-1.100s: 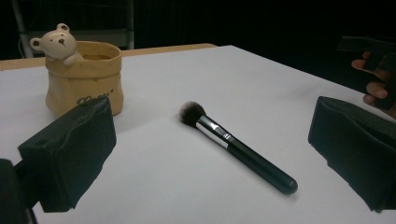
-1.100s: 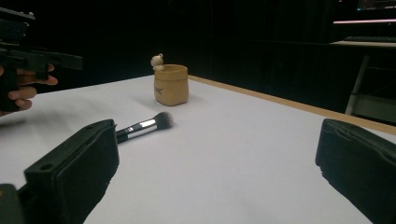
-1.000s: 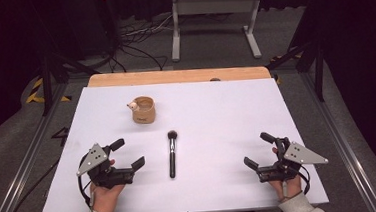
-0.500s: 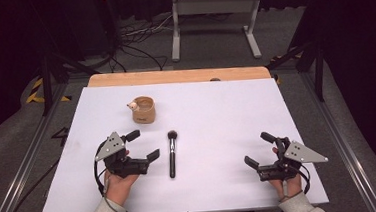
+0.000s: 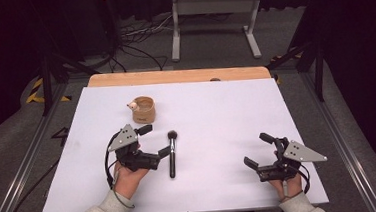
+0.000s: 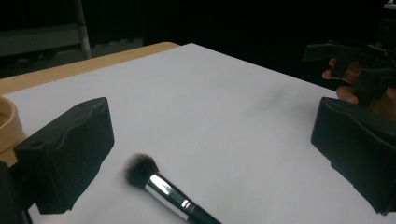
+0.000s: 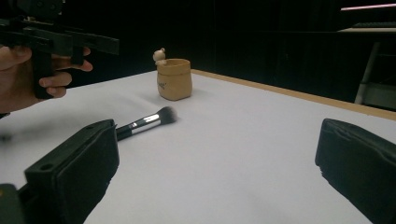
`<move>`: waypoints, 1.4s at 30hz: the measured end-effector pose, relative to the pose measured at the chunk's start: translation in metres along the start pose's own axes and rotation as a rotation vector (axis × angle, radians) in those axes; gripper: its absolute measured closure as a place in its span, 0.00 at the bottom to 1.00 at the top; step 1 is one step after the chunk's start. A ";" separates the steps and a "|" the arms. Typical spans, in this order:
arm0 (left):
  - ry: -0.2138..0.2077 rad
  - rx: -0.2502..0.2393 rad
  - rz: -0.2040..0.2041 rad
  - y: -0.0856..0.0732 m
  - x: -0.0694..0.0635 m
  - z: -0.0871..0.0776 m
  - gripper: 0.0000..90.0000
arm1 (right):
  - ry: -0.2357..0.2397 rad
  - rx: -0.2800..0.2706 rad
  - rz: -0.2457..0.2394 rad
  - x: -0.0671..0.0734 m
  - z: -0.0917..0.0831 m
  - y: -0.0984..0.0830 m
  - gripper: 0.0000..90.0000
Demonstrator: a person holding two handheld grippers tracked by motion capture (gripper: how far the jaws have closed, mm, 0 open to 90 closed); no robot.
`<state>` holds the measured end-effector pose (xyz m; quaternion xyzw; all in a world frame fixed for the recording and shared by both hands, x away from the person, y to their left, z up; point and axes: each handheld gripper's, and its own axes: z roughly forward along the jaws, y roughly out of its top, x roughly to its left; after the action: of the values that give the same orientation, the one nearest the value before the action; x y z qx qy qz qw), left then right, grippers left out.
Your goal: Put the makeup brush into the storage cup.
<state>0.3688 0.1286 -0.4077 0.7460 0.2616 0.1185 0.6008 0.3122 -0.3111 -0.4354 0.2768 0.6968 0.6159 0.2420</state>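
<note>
Left gripper (image 5: 155,140) has slid over to the makeup brush (image 5: 171,152), jaws wide & empty; right gripper (image 5: 255,151) idles open, nothing held.

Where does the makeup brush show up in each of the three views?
High view: makeup brush lies lengthwise left of centre on the white table, just right of the left tongs.
Left gripper view: bottom centre, bristles toward upper left, between the open jaws.
Right gripper view: left of centre, bristles pointing right.
Shared landmark: the tan cup, beyond the bristle end.
</note>
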 end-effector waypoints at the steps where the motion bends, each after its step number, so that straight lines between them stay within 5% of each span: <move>1: -0.007 0.030 -0.018 0.003 0.000 0.003 0.00 | 0.000 -0.001 -0.002 0.000 0.000 0.000 0.00; 5: 0.011 0.108 -0.056 0.010 -0.002 0.012 0.00 | 0.001 -0.006 0.001 -0.001 -0.001 0.000 0.00; 12: 0.076 0.241 0.019 0.022 -0.007 0.023 0.00 | 0.004 -0.007 0.000 -0.001 -0.001 0.000 0.00; 16: 0.088 0.330 0.003 0.028 -0.005 0.030 0.01 | 0.007 -0.007 0.001 -0.001 -0.002 0.000 0.00; 18: 0.098 0.415 -0.005 0.032 -0.005 0.036 0.01 | 0.003 -0.008 -0.002 0.000 -0.003 0.001 0.00; 25: 0.109 0.513 -0.017 0.040 -0.002 0.046 0.01 | 0.009 -0.016 0.006 -0.001 -0.004 0.002 0.00; 36: 0.117 0.680 -0.097 0.048 0.011 0.060 0.02 | 0.018 -0.022 0.012 -0.002 -0.005 0.002 0.00; 42: 0.155 0.718 -0.097 0.052 0.014 0.065 0.02 | 0.020 -0.025 0.014 -0.002 -0.005 0.002 0.00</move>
<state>0.4251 0.0744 -0.3762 0.8849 0.3662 0.0467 0.2839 0.3101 -0.3157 -0.4330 0.2727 0.6894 0.6289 0.2341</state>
